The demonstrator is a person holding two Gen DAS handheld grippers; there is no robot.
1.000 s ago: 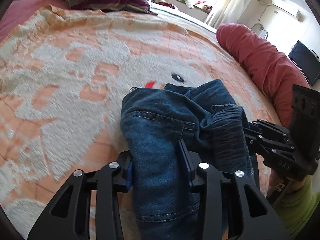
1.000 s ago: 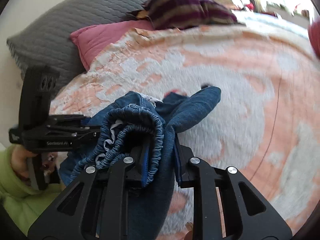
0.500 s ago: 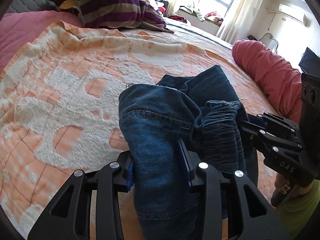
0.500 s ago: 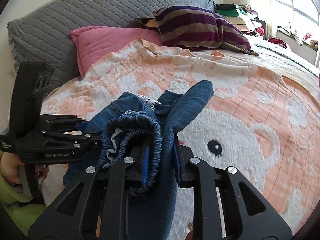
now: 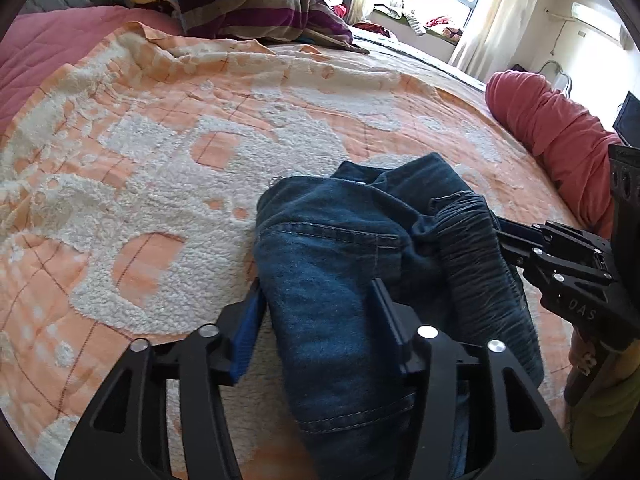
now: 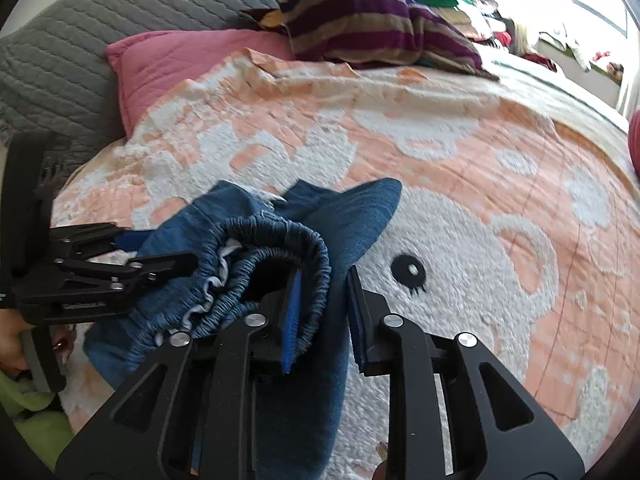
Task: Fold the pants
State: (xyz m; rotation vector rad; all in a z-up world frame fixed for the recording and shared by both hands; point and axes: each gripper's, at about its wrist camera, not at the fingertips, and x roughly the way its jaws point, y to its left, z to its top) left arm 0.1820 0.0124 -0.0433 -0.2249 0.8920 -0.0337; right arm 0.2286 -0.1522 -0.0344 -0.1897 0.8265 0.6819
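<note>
- the pants are soft blue denim with a ribbed elastic waistband, bunched into a thick fold on the fleecy orange-and-white blanket of the bed.
- in the left view their long axis runs from 6 toward 12 o'clock, one leg end pointing to 1 o'clock.
- left gripper: fingers opening, denim between them, the left pad standing clear of it.
- right gripper: fingers opening, the waistband edge between them, loosely.
</note>
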